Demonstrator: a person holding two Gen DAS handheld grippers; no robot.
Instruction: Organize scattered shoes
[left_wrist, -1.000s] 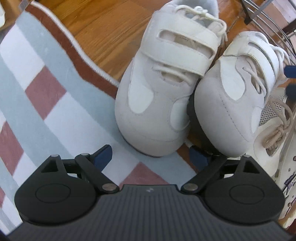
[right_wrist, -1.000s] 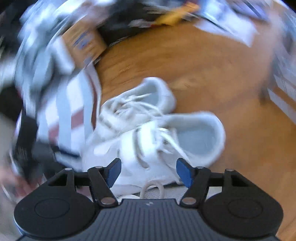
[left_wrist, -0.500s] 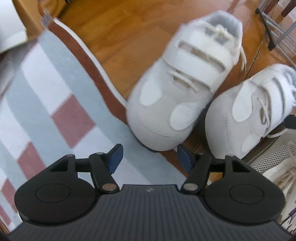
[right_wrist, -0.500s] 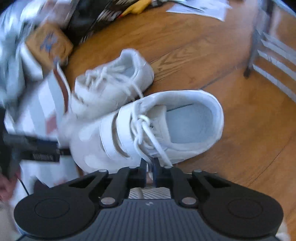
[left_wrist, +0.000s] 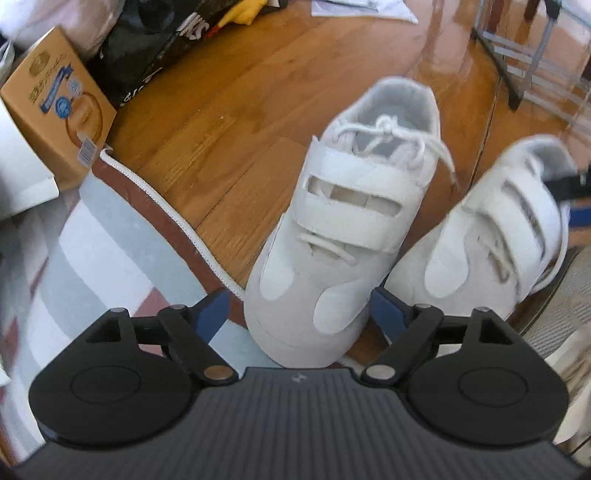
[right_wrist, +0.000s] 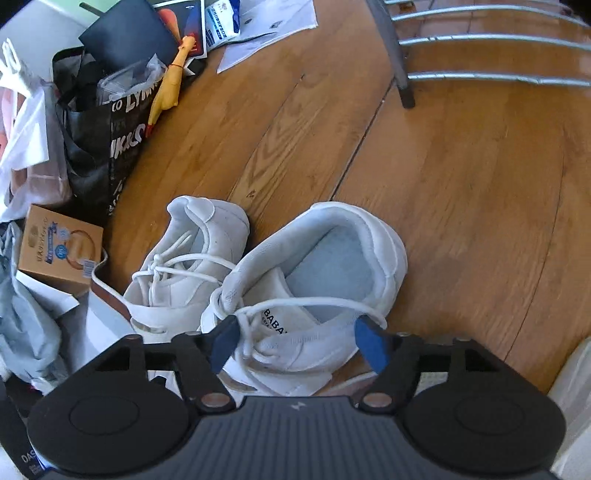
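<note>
White strap shoe (left_wrist: 332, 236) lies toe-first toward my left claw (left_wrist: 301, 308), long axis running straight away — jaws opening, toe between them, probably not gripped. Its mate (right_wrist: 314, 291) sits under the right claw (right_wrist: 295, 341), also opening, nothing clamped.

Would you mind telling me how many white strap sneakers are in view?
2: the left sneaker straddles the rug's edge; the right sneaker stands beside it. Others may be out of frame.
</note>
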